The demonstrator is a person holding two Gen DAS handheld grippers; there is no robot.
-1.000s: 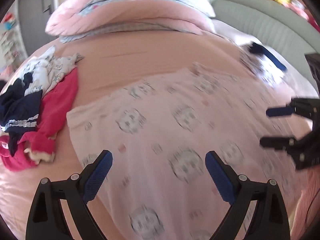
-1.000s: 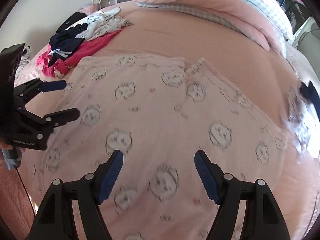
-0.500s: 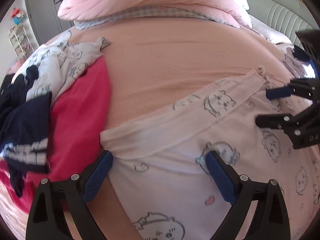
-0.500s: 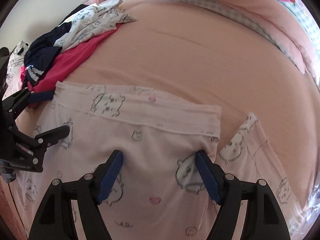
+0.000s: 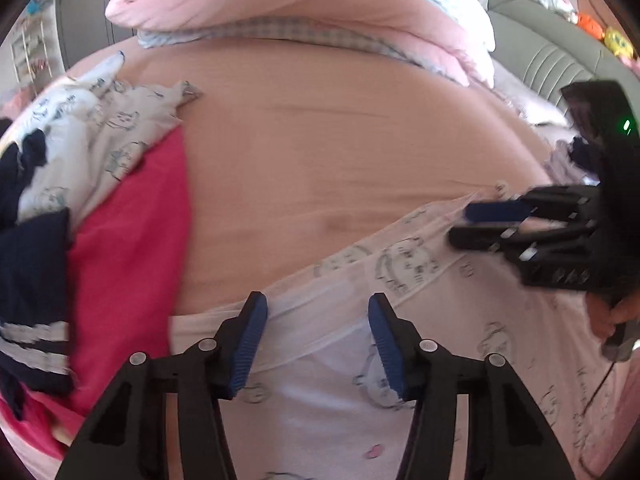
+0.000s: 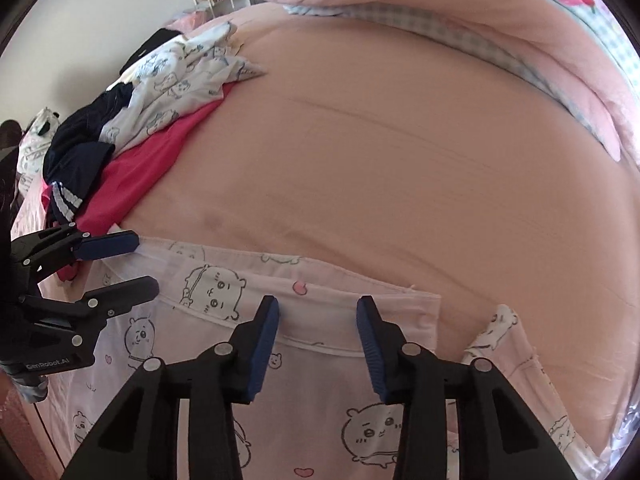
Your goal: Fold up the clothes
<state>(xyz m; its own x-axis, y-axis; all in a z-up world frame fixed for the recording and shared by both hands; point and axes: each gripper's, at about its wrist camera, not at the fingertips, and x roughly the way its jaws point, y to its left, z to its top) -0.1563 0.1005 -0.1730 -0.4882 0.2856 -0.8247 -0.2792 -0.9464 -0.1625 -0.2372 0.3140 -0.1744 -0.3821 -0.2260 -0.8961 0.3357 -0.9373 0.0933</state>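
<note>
Pyjamas (image 6: 328, 432), pale pink with cartoon animals, lie flat between both closing hand-held grippers' (image 5: 314, 344) jaws.

Surface: bed (image 6: 400, 168), peach sheet
Near edge: pink printed pyjamas (image 6: 320, 420), spread flat
Left side: clothes heap (image 6: 132, 128) of red, navy and white printed pieces
Far end: folded pink quilt (image 5: 304, 4)

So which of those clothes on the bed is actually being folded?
Start at the peach bed sheet. Nearest the camera lies the pale pink pyjama garment, spread flat, both hand-held grippers closing over its top band. Unlike the heap of red, navy and white clothes at the left, it has cartoon animal faces and hearts.
</note>
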